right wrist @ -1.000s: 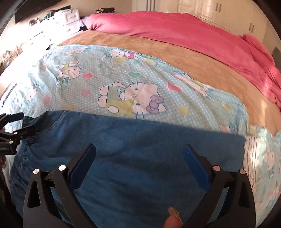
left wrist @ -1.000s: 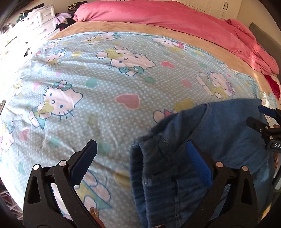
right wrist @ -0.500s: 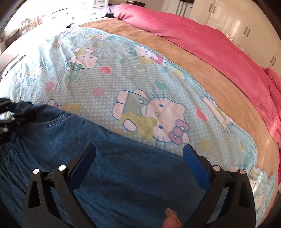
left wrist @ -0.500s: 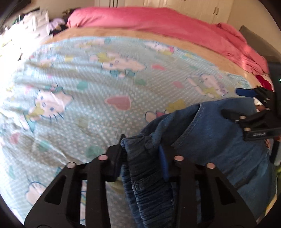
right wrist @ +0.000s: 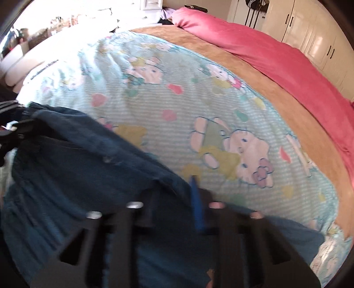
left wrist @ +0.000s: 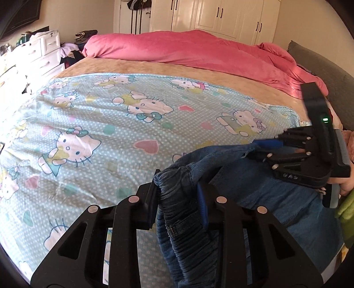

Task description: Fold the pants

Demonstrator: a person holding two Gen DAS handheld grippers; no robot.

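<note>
Right now your one pair of blue denim pants (left wrist: 276,199) lies on the cartoon-cat sheet (left wrist: 106,133) near the edge of the bed, its gathered elastic waistband bunched and lifted off the sheet. Your left hand-held gripper (left wrist: 177,195) is clamped on that waistband, with the ribbed cloth squeezed between its fingers. Your right hand-held gripper (right wrist: 174,199) is pinched together on a fold along the pants' far edge; in the blurred right wrist view the denim ridges up at its fingertips. You have two grippers, both gripping the same garment. Beyond the sheet you see a tan blanket (left wrist: 154,68), then one rumpled pink duvet (left wrist: 199,53); white drawers (left wrist: 44,53) stand at the left and wardrobe doors (left wrist: 221,17) behind.
</note>
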